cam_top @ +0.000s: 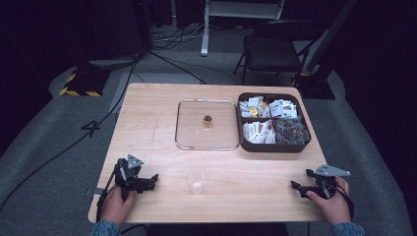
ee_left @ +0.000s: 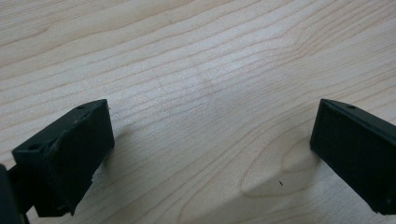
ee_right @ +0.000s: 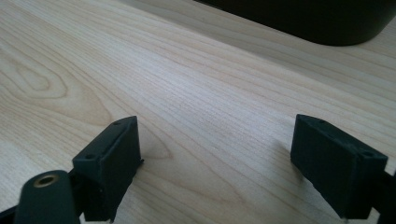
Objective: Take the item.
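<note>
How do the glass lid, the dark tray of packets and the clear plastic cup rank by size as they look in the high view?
1. dark tray of packets and glass lid: they look nearly alike in area, so I do not rank them.
2. clear plastic cup: plainly the smallest, though it stands nearest the camera.

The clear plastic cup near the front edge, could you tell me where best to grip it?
Grip the clear cup across its upper wall, near the rim. It stands upright and open-topped between both tools, so the left tool, already open and nearer, could come in level from its left side.
</note>
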Available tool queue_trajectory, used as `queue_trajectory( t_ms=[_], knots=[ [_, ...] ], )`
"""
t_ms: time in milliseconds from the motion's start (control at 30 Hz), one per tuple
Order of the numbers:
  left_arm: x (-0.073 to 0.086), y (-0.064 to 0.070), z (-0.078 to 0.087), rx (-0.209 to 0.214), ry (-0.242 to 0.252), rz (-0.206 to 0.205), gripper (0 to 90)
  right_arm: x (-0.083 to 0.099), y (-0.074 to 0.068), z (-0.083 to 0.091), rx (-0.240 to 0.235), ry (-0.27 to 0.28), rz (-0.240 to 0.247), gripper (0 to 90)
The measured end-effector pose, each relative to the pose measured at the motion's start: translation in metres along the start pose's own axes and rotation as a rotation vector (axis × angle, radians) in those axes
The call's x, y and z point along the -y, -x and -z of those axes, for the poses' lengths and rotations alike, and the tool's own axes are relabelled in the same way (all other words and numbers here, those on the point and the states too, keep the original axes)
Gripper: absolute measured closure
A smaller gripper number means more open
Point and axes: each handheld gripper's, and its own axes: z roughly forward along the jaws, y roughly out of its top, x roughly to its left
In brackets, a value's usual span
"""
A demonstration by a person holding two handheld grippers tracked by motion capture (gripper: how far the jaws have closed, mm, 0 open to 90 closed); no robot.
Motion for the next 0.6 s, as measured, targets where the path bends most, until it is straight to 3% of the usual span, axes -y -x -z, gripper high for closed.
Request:
queue_trajectory(
  t_ms=[600],
  knots=[
    [0.0, 0.0002, -0.0001, 0.002, -0.001, 0.002, 0.0, -0.0009, -0.0003, -0.001, 0.004, -0.002, -0.006, 16.0]
  ],
)
